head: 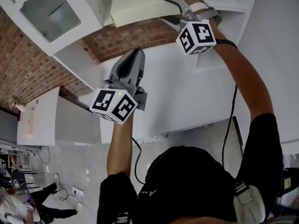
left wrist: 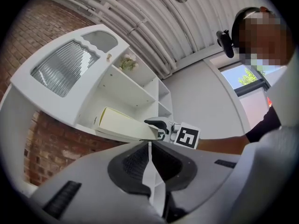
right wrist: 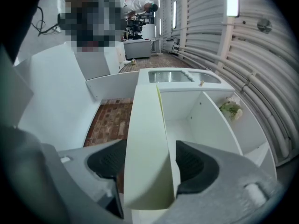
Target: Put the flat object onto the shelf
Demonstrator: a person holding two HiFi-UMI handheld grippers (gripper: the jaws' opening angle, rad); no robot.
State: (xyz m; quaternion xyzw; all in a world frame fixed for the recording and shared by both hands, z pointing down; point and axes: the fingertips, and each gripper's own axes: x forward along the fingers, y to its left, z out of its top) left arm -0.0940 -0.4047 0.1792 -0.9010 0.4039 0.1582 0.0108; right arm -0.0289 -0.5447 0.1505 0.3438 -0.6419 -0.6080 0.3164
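The left gripper (head: 133,55) is held below and apart from the flat object, its jaws pressed together on nothing; the pale cream flat object (left wrist: 124,124) is seen reaching into an open lower compartment of the white shelf unit (left wrist: 135,90). Its near end is pinched between the pads of the right gripper (right wrist: 149,164), raised at the unit's front edge.

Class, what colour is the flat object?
The flat object is pale cream; best in the right gripper view.
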